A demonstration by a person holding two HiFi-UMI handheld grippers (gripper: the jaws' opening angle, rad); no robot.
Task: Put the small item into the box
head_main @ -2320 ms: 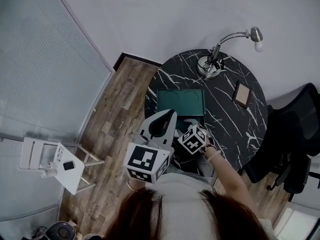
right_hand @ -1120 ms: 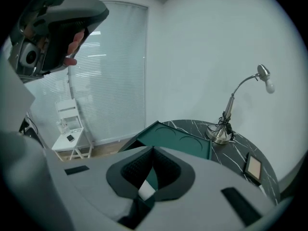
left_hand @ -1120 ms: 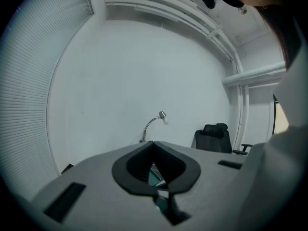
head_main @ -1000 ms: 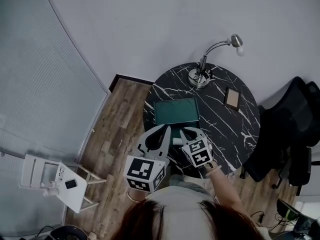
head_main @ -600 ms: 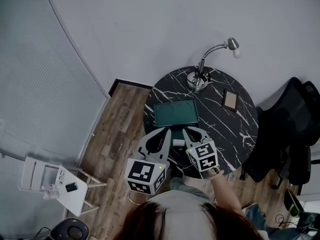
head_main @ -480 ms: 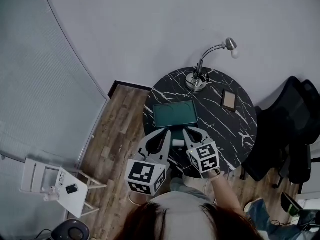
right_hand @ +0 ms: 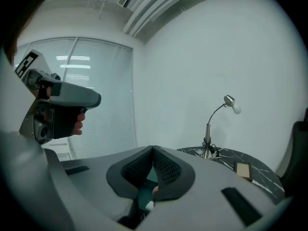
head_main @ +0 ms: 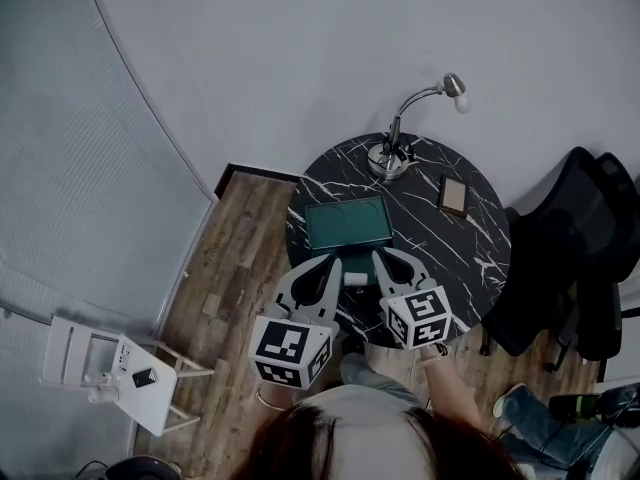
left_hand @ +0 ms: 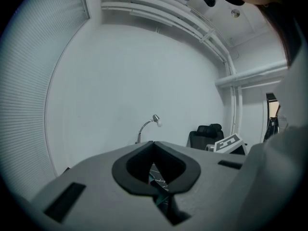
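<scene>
The small white item (head_main: 354,279) lies on the black marble table (head_main: 470,258), just in front of the green open box (head_main: 348,224). My left gripper (head_main: 329,261) hovers at the table's near edge, left of the item, jaws shut and empty. To the item's right, my right gripper (head_main: 379,255) is also shut with nothing in it. In the left gripper view the gripper (left_hand: 153,142) shows closed tips with the table seen below them. In the right gripper view the gripper (right_hand: 153,148) is closed, and the white item (right_hand: 149,205) and the box (right_hand: 144,195) show through the gap.
A desk lamp (head_main: 386,157) stands at the table's far edge and a phone (head_main: 452,195) lies to its right. A black office chair (head_main: 585,258) is right of the table. A white folding stool (head_main: 105,353) stands on the wood floor at left. Another person's legs (head_main: 535,423) are at bottom right.
My right gripper has drawn back from the box's front edge toward me and to the right. The white item stays on the table between the grippers. The left gripper has barely moved.
</scene>
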